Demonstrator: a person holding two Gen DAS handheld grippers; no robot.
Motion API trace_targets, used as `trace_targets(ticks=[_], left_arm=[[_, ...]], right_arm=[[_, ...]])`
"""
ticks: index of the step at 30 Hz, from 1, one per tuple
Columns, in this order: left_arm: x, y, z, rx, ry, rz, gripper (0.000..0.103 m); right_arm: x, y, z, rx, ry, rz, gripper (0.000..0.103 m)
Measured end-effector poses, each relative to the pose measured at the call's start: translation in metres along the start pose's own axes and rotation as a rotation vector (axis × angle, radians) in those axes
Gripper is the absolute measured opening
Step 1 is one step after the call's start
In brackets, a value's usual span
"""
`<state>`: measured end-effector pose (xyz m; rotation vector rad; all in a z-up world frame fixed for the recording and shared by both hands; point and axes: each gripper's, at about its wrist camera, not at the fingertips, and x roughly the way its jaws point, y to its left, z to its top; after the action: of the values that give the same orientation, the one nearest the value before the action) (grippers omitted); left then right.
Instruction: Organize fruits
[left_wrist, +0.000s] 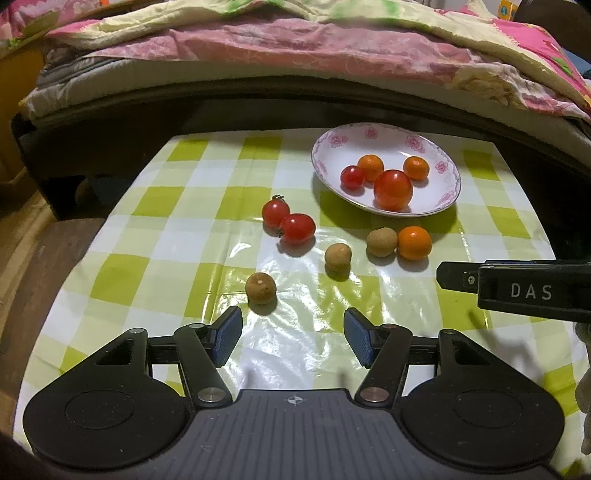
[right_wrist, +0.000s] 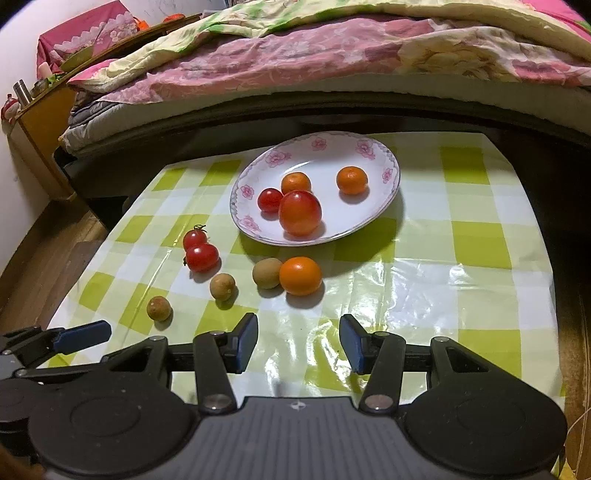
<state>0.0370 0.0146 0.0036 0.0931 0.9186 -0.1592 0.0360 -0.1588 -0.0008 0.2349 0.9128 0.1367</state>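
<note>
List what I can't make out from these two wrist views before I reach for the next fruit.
- Left tongs: in the right wrist view only one blue pad shows; the frame edge cuts off the rest.
- Right tongs: in the left wrist view only one dark finger tip shows; the right edge cuts off the body.
- Plate: its floor behind the large tomato is hidden.
- Table: near edge hidden by the tongs' bodies in both views.

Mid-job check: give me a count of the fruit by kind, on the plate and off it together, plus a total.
Red tomatoes: 4 (one large and one small on the white floral plate, two small on the green checked tablecloth)
Small orange citrus fruits: 3 (two on the plate, one off it)
Round brown fruits: 3, all on the cloth
Total: 10
</note>
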Motion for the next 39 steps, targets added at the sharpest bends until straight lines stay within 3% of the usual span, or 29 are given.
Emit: trace_targets(ticks=[15, 39], left_arm=[[0.008, 0.009, 0.0, -0.015, 0.002, -0.044, 0.069], [0.02, 0.029, -0.009, -0.067, 0.02, -0.002, 0.07]], right_arm=[[0.014, 0.002, 0.005, 0.0, -0.001, -0.011, 0.053], [0.024, 0.012, 0.007, -0.053, 0.004, -0.018, 0.053]])
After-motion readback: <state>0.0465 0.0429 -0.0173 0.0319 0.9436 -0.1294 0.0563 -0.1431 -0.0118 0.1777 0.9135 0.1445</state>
